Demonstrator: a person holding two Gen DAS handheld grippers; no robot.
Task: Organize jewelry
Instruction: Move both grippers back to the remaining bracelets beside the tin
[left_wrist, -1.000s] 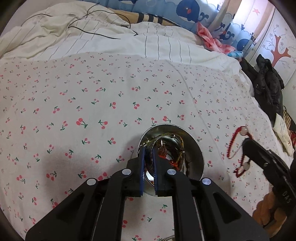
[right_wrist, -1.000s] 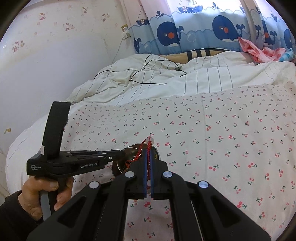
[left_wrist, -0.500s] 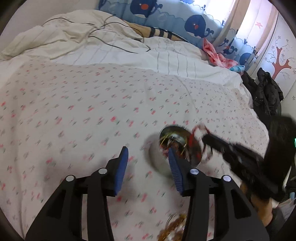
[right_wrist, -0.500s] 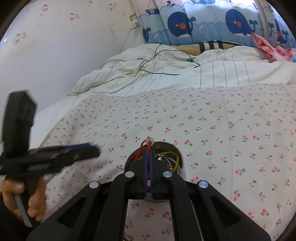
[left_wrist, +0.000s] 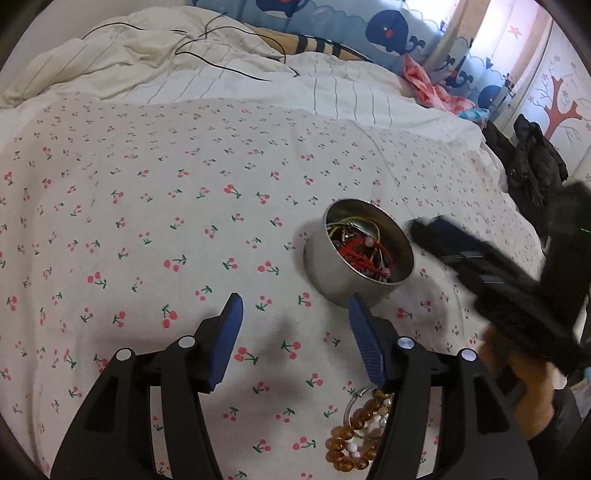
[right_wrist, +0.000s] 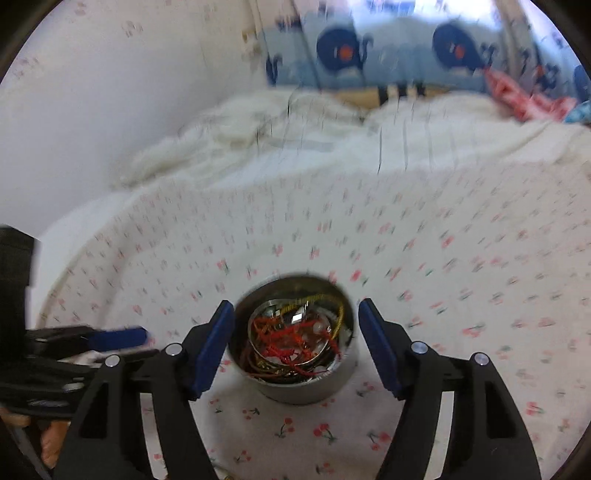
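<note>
Steel tin (left_wrist: 364, 254) on a cherry-print bedsheet (left_wrist: 147, 206) holds a tangle of red cord bracelets (right_wrist: 291, 338) and gold chains. The right gripper (right_wrist: 295, 343) hangs just above it, blue-padded jaws opening with nothing between them, the red cord lying loose inside the tin. The left gripper (left_wrist: 295, 332) stands beside the tin, its jaws also opening and empty over bare sheet. An amber bead bracelet (left_wrist: 354, 439) lies on the sheet just beneath the left gripper's right finger. That bracelet looks the next piece to collect: best pinched across one side of the strand, lifted clear, and released low over the tin.
</note>
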